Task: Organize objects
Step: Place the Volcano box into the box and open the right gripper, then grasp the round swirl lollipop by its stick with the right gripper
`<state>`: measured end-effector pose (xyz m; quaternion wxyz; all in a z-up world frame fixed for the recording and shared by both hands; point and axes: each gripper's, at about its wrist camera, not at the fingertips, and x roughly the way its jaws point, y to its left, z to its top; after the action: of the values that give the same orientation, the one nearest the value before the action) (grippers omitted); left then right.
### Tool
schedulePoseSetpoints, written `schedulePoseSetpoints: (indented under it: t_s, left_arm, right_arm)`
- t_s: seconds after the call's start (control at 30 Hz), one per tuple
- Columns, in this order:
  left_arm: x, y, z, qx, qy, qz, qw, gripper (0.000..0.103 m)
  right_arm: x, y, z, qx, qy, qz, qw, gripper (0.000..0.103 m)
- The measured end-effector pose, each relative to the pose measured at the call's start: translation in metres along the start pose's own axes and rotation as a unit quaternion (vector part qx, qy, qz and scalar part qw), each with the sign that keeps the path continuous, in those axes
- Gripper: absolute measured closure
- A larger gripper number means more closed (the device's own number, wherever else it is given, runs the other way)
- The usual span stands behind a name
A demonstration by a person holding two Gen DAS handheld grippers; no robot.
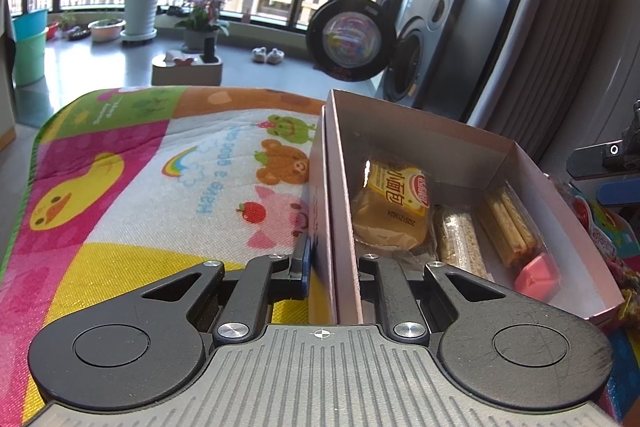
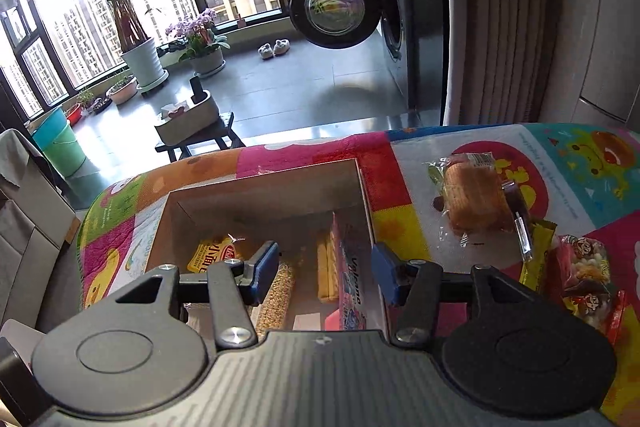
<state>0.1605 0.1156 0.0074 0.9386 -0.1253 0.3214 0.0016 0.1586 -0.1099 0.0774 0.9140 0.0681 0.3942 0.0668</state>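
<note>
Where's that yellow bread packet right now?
The yellow bread packet lies inside the cardboard box, at its left end beside the clear packet of grain bar. In the right wrist view it peeks out behind the right gripper.

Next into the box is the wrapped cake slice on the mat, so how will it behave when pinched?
The wrapped cake slice probably squashes easily: it looks spongy. Its glossy clear wrapper may slip or crinkle between the pads. It lies flat, so rolling seems unlikely, and it is likely light.
</note>
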Motion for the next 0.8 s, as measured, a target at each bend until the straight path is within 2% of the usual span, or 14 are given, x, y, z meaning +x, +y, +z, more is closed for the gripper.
schedulePoseSetpoints:
  t_s: [0.2,0.37,0.5,0.67,0.8]
  left_arm:
    - [0.0,0.0,0.0,0.001,0.0,0.001,1.0,0.088]
    - [-0.001,0.0,0.0,0.001,-0.001,0.002,1.0,0.088]
    - [-0.001,-0.001,0.0,0.002,-0.001,0.003,1.0,0.088]
    - [0.0,-0.002,0.0,0.005,-0.002,0.007,1.0,0.088]
    - [0.0,-0.002,0.0,0.006,-0.003,0.008,0.9999,0.088]
  right_arm:
    - [-0.033,-0.057,-0.01,-0.003,-0.034,-0.053,0.998,0.043]
    - [-0.036,-0.114,-0.018,0.04,-0.038,-0.107,0.993,0.043]
    - [-0.025,-0.14,-0.02,0.07,-0.042,-0.114,0.99,0.041]
    - [0.003,-0.137,-0.012,0.055,-0.034,-0.1,0.993,0.041]
    - [0.039,-0.141,0.009,0.087,-0.028,-0.093,0.991,0.041]
